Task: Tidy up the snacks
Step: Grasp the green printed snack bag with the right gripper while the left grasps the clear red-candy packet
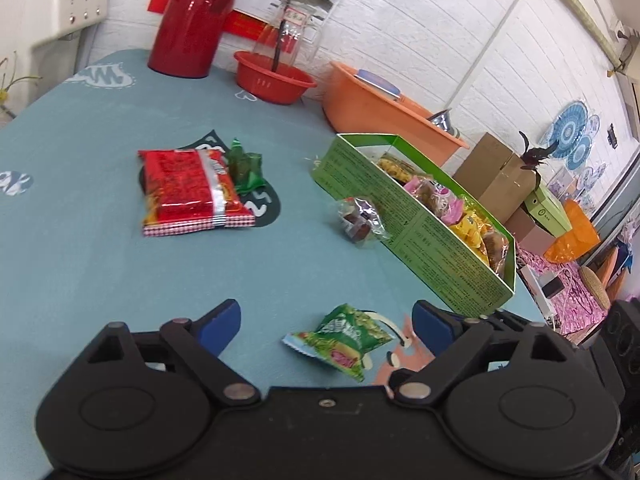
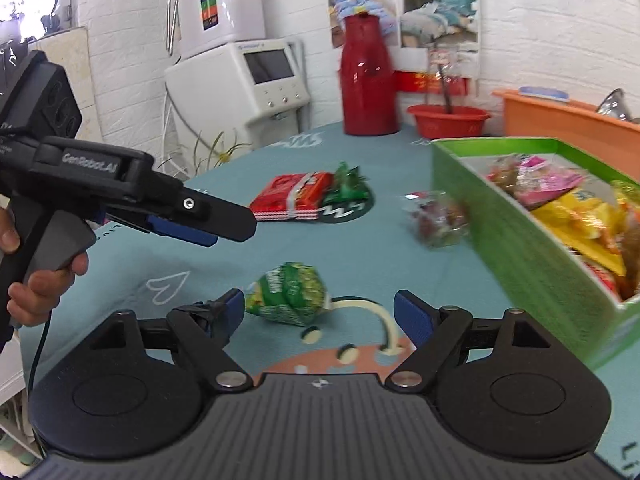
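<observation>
Teal printed tablecloth (image 1: 100, 260), white brick wall (image 1: 420, 20) behind. Red snack pack (image 1: 192, 192) left, small green packet (image 1: 344, 334) between spread fingers of both left gripper (image 1: 326, 320) and right gripper (image 2: 318, 312) (neither touching), green box (image 1: 420, 232) of snacks right.

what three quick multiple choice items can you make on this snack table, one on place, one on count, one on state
1. Where does the flat red snack packet lie?
A. in the green cardboard box
B. on the teal tablecloth
C. in the red plastic basin

2. How many loose snacks lie on the cloth outside the green cardboard box?
A. two
B. four
C. six

3. How is the right gripper?
A. open, empty
B. shut on a packet
C. out of view

Answers: 1 B, it rests on the teal tablecloth; 2 B, red packet, dark green packet, clear-wrapped sweets, small green pea packet; 3 A, its fingers stand apart, gripping nothing.
</observation>
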`<move>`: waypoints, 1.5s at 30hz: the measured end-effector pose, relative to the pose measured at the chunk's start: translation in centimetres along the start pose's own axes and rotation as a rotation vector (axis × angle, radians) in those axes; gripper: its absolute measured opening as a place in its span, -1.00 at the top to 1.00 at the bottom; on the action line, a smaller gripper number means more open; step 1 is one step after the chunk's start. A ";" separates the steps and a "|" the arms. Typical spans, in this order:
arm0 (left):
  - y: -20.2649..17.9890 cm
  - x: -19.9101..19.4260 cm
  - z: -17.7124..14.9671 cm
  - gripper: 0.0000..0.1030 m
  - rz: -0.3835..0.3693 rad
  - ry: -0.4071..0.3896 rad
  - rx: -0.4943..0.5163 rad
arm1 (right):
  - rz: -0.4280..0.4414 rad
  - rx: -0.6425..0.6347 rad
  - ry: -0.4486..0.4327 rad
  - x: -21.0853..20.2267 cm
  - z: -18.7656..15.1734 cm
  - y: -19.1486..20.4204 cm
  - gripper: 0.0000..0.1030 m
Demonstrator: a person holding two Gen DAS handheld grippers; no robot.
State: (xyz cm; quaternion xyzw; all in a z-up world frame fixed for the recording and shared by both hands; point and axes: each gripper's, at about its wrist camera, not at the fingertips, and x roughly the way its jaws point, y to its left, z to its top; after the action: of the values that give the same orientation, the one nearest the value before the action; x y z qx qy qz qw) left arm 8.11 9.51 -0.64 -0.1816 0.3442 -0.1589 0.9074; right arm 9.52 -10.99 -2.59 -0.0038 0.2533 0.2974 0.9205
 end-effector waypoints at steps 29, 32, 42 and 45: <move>-5.0 11.5 5.7 -1.00 0.010 0.022 0.110 | -0.136 0.099 -0.001 -1.8 -1.2 -4.5 -0.45; -5.5 14.0 6.4 -1.00 0.051 0.045 0.140 | -0.140 0.109 0.001 -2.0 -1.4 -4.9 -0.46; -6.1 17.1 6.9 -1.00 0.099 0.083 0.170 | -0.138 0.140 0.010 -1.7 -1.7 -5.7 -0.47; -6.1 17.5 7.0 -1.00 0.120 0.086 0.191 | -0.137 0.145 0.008 -1.7 -1.7 -5.8 -0.48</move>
State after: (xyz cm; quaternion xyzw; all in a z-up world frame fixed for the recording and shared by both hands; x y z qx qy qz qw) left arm 24.32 -1.60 -3.00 -0.0664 0.3762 -0.1439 0.9129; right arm 10.70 -16.94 -4.11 0.0441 0.2769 0.2144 0.9356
